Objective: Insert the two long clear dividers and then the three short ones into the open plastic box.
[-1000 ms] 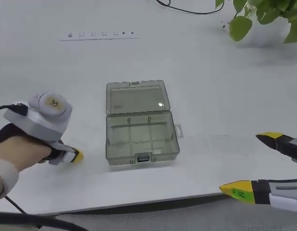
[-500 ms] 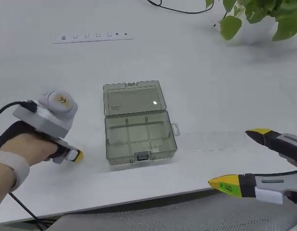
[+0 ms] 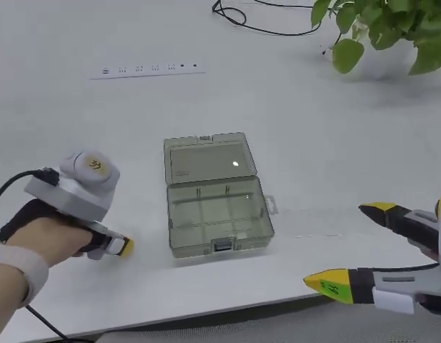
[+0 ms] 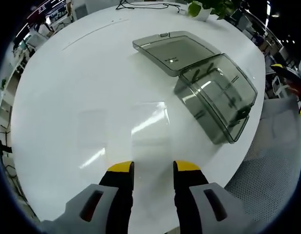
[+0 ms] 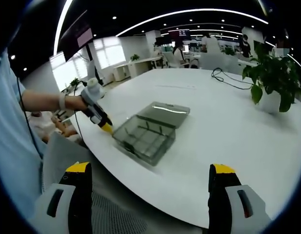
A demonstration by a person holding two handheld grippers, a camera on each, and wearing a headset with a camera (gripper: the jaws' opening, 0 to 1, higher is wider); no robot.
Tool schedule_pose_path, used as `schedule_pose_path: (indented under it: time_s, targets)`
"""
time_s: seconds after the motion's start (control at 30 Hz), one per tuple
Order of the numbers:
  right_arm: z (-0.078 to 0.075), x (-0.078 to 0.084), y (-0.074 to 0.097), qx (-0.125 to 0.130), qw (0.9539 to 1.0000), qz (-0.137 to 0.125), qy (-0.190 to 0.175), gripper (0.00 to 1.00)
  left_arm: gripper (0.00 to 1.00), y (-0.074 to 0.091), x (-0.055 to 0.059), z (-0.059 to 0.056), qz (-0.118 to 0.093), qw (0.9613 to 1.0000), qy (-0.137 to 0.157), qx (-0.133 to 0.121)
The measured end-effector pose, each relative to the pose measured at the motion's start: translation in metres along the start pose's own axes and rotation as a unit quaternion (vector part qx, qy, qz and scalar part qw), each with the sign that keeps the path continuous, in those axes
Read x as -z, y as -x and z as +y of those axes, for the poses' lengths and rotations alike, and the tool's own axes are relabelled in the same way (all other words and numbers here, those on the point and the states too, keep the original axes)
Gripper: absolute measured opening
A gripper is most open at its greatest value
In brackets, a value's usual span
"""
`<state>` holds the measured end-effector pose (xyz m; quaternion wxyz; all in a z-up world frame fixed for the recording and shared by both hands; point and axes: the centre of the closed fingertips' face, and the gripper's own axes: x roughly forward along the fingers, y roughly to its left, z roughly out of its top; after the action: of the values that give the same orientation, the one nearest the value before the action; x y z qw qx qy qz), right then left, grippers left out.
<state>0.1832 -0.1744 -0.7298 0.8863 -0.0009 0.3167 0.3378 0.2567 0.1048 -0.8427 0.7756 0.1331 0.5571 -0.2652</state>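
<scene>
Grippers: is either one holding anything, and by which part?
Nothing is held. The left gripper has its jaws slightly apart over the table, with clear dividers lying flat just ahead. The right gripper is wide open and empty.

an open-plan office: rows of desks [image 5: 140,62], ceiling light strips [image 5: 189,10], potted plant [image 5: 273,73].

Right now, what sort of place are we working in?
Most likely an open-plan office: rows of desks under long ceiling light strips in the right gripper view, and a large white table carrying a power strip and a potted plant.
</scene>
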Motion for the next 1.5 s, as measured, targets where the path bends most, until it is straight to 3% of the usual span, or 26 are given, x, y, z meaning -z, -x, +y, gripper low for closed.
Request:
schedule_pose_path:
  time_s: [0.13,0.3,0.47,0.53,0.6,0.87,0.93,0.97,1.03,1.37,1.4,1.5]
  targets:
    - [0.002,-0.006,-0.002,-0.001,0.9998,-0.012,-0.014,1.00,0.30,0.005,-0.002,-0.002,-0.025,0.9992,0.027,0.015]
    - [0.000,-0.009,-0.007,0.001,0.9994,-0.018,-0.031,1.00,0.30,0.016,-0.005,-0.005,-0.060,0.9954,0.067,0.033]
    - [0.002,-0.021,-0.013,-0.001,0.9976,-0.042,-0.055,0.95,0.30,0.030,-0.017,-0.012,-0.111,0.9871,0.101,0.055]
    - [0.003,-0.028,-0.018,-0.004,0.9972,-0.048,-0.058,0.95,0.30,0.039,-0.027,-0.019,-0.137,0.9806,0.121,0.072]
    - [0.005,-0.034,-0.023,-0.007,0.9971,-0.051,-0.056,0.94,0.30,0.045,-0.033,-0.022,-0.147,0.9791,0.118,0.075]
    - [0.006,-0.068,-0.036,-0.017,0.9939,-0.084,-0.068,0.89,0.30,0.061,-0.058,-0.049,-0.201,0.9634,0.140,0.109]
    - [0.007,-0.076,-0.039,-0.021,0.9925,-0.095,-0.074,0.85,0.30,0.062,-0.061,-0.055,-0.205,0.9620,0.138,0.114]
    - [0.008,-0.085,-0.042,-0.027,0.9906,-0.105,-0.084,0.84,0.30,0.063,-0.066,-0.065,-0.214,0.9604,0.128,0.124]
    - [0.010,-0.091,-0.045,-0.034,0.9884,-0.109,-0.100,0.81,0.30,0.061,-0.068,-0.070,-0.214,0.9611,0.123,0.124]
    - [0.016,-0.102,-0.066,-0.047,0.9829,-0.091,-0.153,0.58,0.30,0.062,-0.091,-0.106,-0.248,0.9541,0.093,0.140]
    - [0.012,-0.100,-0.068,-0.045,0.9824,-0.084,-0.161,0.55,0.30,0.062,-0.093,-0.108,-0.250,0.9536,0.093,0.140]
    - [0.013,-0.102,-0.074,-0.044,0.9806,-0.079,-0.174,0.46,0.30,0.062,-0.100,-0.117,-0.261,0.9494,0.093,0.147]
